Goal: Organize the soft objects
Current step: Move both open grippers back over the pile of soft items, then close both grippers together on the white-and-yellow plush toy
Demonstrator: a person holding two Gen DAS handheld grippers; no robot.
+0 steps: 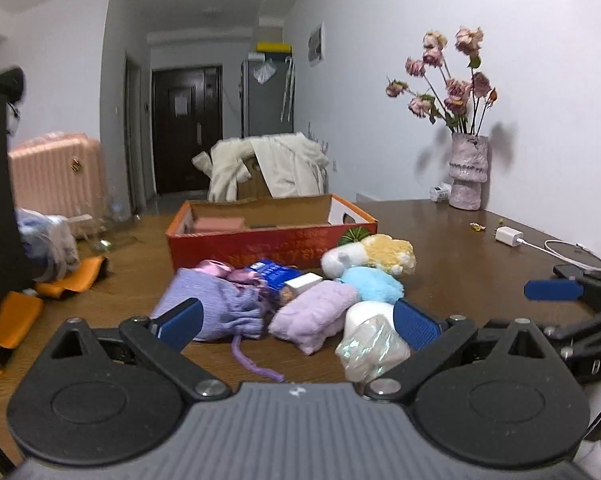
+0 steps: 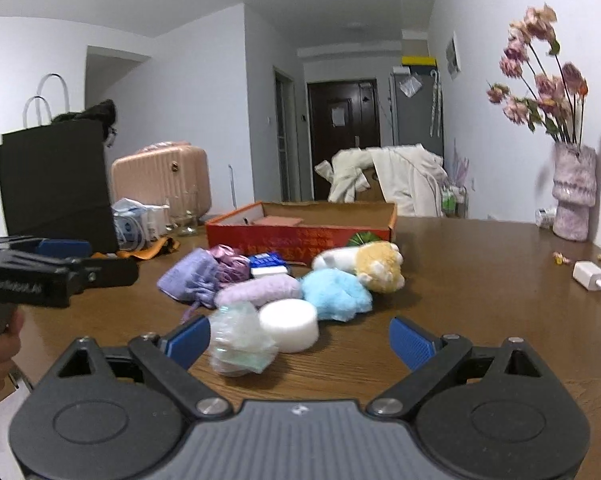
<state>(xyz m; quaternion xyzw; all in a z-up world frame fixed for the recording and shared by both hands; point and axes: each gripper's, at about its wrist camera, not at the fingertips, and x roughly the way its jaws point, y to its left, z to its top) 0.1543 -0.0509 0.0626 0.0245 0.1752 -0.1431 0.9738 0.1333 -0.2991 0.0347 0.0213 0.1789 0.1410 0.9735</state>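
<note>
1. The red box's [image 2: 300, 236] contents are mostly hidden behind its near wall; the printing on it is blurred.
2. The soft objects [image 2: 284, 284] lie heaped on the table [image 2: 460, 280] just before the box — the lilac plush [image 1: 312, 316] lies crosswise.
3. Left gripper [image 1: 300, 320] and right gripper [image 2: 300, 340] both gape wide, holding nothing.

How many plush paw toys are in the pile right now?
3: a yellow-and-white paw nearest the red box, a blue paw in front of it, a lilac paw beside that. Others may be hidden.
</note>
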